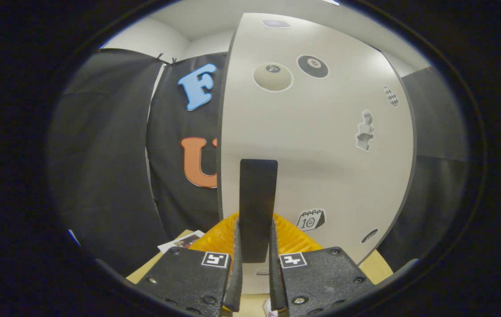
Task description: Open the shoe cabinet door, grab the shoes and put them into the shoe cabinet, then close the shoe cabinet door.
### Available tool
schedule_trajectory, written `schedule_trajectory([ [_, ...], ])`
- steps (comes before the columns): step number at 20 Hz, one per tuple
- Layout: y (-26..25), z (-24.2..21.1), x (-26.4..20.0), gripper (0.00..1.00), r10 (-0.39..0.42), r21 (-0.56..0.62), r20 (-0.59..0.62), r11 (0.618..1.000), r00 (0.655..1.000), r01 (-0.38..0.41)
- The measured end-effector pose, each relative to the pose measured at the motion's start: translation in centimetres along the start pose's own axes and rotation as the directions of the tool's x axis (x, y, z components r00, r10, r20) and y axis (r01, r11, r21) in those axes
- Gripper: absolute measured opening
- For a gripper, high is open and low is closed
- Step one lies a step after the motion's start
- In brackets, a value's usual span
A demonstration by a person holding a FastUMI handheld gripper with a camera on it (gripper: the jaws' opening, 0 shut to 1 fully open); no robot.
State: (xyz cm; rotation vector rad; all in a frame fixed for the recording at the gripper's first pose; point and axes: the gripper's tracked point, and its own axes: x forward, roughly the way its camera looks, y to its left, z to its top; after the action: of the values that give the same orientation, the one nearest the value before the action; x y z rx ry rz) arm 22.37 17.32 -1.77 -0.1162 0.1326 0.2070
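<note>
The shoe cabinet door (320,167) is a pale grey panel with several stickers, standing right in front of me. Its left edge (220,145) is in view, with the black cloth wall behind it. A black upright handle (257,193) sticks out from the door's lower middle. My gripper (254,226) is shut on this handle, one finger pressing on each side of its lower part. The frame does not show the inside of the cabinet, and I cannot tell how far the door stands from it.
A light wooden surface (375,268) lies under the gripper. A small printed card (183,241) rests on it to the left of the fingers. Black cloth walls (100,167) hang to the left and right of the door.
</note>
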Motion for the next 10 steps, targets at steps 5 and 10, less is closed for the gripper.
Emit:
schedule_trajectory([
  [5, -0.9, -0.6, -4.3, 0.29, 0.108, -0.018, -0.003, 0.994, 0.994, -0.108],
  [10, -3.3, -1.2, -9.1, 0.29, 0.215, -0.033, 0.017, 0.976, 0.976, -0.215],
])
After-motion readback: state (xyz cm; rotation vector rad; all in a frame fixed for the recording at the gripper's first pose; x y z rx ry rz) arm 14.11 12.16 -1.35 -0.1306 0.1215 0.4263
